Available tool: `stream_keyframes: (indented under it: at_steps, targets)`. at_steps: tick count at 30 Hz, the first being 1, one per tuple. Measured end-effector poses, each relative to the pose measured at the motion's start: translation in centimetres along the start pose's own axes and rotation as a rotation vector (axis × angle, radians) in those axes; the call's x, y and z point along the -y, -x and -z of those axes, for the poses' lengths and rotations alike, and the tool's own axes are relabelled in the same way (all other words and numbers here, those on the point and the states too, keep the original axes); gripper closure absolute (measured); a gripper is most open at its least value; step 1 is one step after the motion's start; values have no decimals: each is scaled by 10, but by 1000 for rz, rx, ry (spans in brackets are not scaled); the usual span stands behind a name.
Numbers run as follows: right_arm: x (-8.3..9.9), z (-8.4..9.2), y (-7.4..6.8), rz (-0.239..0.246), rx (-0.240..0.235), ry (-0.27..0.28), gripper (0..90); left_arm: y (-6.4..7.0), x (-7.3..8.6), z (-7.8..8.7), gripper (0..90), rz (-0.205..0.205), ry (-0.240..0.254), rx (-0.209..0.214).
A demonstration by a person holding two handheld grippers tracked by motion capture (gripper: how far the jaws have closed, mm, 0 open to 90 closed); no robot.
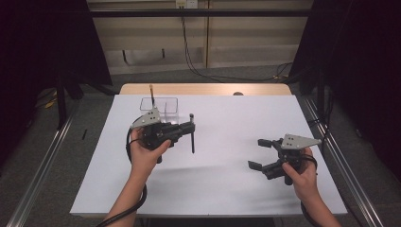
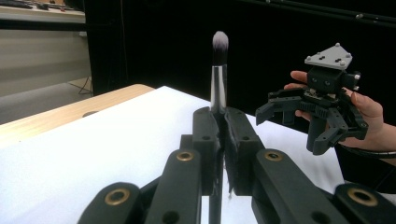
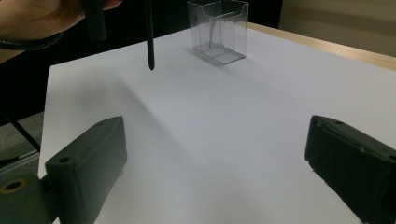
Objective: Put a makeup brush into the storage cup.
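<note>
My left gripper (image 1: 191, 128) is shut on a slim black makeup brush (image 1: 192, 137), gripping its handle near the middle. In the left gripper view the brush (image 2: 218, 84) rises between the closed jaws, with its dark bristle head on top. Just behind the left gripper a clear plastic box (image 1: 161, 109) stands on the white table, and another dark brush (image 1: 152, 94) leans in it. My right gripper (image 1: 255, 153) hovers at the right side of the table, open with nothing between its jaws. In the right gripper view the held brush's handle end (image 3: 150, 42) hangs above the table, with the box (image 3: 218, 30) behind it.
A white sheet (image 1: 227, 184) covers the table, and a wooden strip (image 1: 203, 89) shows along its far edge. Metal rails (image 1: 340, 156) run along both sides. Black curtains and cables stand behind.
</note>
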State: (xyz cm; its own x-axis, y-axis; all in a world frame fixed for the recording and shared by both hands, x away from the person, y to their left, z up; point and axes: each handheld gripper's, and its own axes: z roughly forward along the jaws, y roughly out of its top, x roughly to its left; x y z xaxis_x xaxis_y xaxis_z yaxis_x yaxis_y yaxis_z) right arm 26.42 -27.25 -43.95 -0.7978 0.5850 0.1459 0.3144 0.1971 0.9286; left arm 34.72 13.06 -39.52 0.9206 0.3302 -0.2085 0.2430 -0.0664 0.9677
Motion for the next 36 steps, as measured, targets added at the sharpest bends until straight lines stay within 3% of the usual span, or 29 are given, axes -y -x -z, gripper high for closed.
stream_keyframes:
  at_steps: [36]
  targets:
    - [22, 25, 9, -14, 43, -31, 60, -18, -8, 20, 840, 5, 30, -83]
